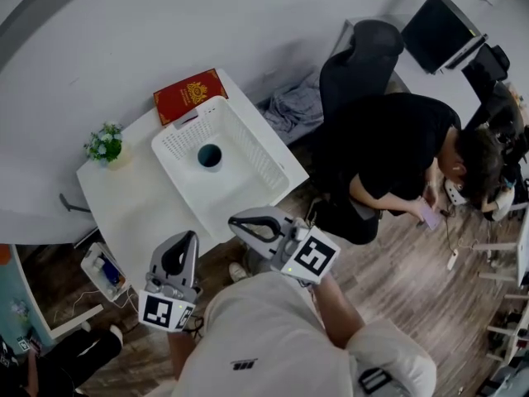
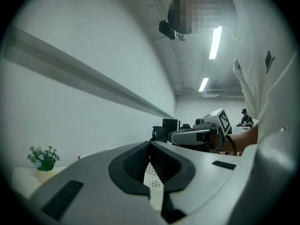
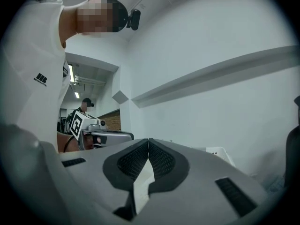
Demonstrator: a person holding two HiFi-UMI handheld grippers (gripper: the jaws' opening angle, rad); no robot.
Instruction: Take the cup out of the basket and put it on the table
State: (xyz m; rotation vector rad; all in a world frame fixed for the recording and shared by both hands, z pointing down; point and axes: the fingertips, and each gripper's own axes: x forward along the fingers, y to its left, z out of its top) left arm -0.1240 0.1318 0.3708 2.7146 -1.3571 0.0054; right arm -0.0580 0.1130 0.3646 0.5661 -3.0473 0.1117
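Note:
A dark teal cup (image 1: 209, 155) stands inside the white perforated basket (image 1: 256, 151) on the white table (image 1: 132, 205). Both grippers hang in front of the table's near edge, apart from the basket. The left gripper (image 1: 188, 238) points toward the table with its jaws together and nothing between them (image 2: 150, 146). The right gripper (image 1: 237, 220) points left near the basket's front corner, also shut and empty (image 3: 148, 142). From the left gripper view a strip of basket (image 2: 152, 178) shows through the gap below the pads; the cup is hidden there.
A red book (image 1: 190, 95) lies behind the basket and a small potted plant (image 1: 105, 143) stands at the table's left corner. A person in black (image 1: 397, 151) sits at the right beside an office chair (image 1: 364, 52). A power strip (image 1: 103, 270) lies on the floor at left.

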